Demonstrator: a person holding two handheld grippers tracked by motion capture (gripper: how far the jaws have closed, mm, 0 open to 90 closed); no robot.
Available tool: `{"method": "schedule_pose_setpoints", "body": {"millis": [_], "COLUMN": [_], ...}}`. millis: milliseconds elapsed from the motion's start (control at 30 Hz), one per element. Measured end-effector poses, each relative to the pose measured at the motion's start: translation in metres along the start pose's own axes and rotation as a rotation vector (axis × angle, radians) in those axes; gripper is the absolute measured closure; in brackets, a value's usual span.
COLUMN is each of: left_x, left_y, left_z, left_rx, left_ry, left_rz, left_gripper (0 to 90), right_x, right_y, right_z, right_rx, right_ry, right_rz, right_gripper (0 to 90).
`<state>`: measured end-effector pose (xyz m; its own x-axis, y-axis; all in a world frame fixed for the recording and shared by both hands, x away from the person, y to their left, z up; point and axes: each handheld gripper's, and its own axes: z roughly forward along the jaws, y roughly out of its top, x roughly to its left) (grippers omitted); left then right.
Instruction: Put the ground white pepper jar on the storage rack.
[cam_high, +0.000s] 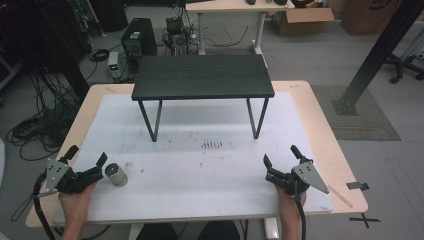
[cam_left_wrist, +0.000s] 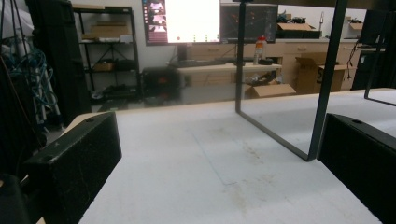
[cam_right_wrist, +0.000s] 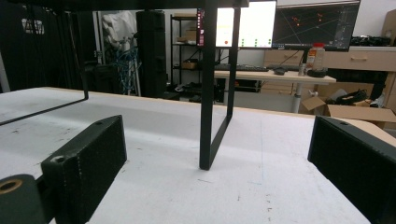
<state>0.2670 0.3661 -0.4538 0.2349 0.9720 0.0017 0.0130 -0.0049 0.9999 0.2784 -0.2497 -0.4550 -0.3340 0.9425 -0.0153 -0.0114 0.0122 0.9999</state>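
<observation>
At far left of the high view, left gripper (cam_high: 86, 161) low on the tabletop (cam_high: 200, 170), held from below by a hand (cam_high: 75, 197), jaws spread wide with nothing between them. Just beside its right jaw, a small metal cylinder (cam_high: 116, 174) lying tilted on the white mat, outside the jaws; touching or a hair apart, cannot tell. In the left gripper view, the same two black jaws wide apart at either edge, bare white surface between, a thin black frame leg (cam_left_wrist: 322, 88) ahead to the right. Toward the middle, farther back, a small black stand (cam_high: 202, 76) on thin metal legs, well apart from both grippers, with faint dark smudges on the mat in front of it. At right, right gripper (cam_high: 280, 157) resting near the front edge, held by the other hand (cam_high: 289, 202), jaws likewise fully apart and empty. In the right gripper view, open white mat between the jaws and a stand leg (cam_right_wrist: 208, 93) straight ahead.
</observation>
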Motion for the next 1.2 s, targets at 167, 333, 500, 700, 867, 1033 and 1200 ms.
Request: {"method": "schedule_pose_setpoints", "body": {"millis": [167, 333, 500, 700, 867, 1033, 1200], "left_x": [0.0001, 0.0003, 0.0003, 0.0005, 0.0005, 0.0007, 0.0014], "left_y": [0.0, 0.0001, 0.0002, 0.0003, 0.0002, 0.0003, 0.0005], "left_z": [0.0001, 0.0002, 0.0004, 0.0005, 0.0003, 0.0006, 0.0009], "left_rx": [0.0, 0.001, 0.002, 0.003, 0.001, 0.004, 0.007], "left_ry": [0.0, -0.001, -0.002, -0.001, 0.001, -0.001, -0.001], "left_rz": [0.0, -0.002, -0.003, -0.005, -0.006, -0.007, -0.015], "left_gripper": [0.3, 0.3, 0.3, 0.2, 0.2, 0.2, 0.2], "right_x": [0.0001, 0.0001, 0.0001, 0.0001, 0.0, 0.0, 0.0], "right_y": [0.0, 0.0, 0.0, 0.0, 0.0, 0.0, 0.0], "right_z": [-0.0001, -0.0002, -0.0002, -0.0003, -0.0003, -0.0003, -0.0003], "right_rx": [-0.001, -0.002, -0.002, -0.003, -0.004, -0.004, -0.003], "right_ry": [0.0, 0.0, 0.0, 0.001, 0.001, 0.0, 0.001], "right_rz": [-0.001, -0.001, -0.001, -0.001, -0.001, -0.001, 0.0], "right_gripper": [4.1, 4.0, 4.0, 3.9, 4.0, 3.9, 4.0]}}
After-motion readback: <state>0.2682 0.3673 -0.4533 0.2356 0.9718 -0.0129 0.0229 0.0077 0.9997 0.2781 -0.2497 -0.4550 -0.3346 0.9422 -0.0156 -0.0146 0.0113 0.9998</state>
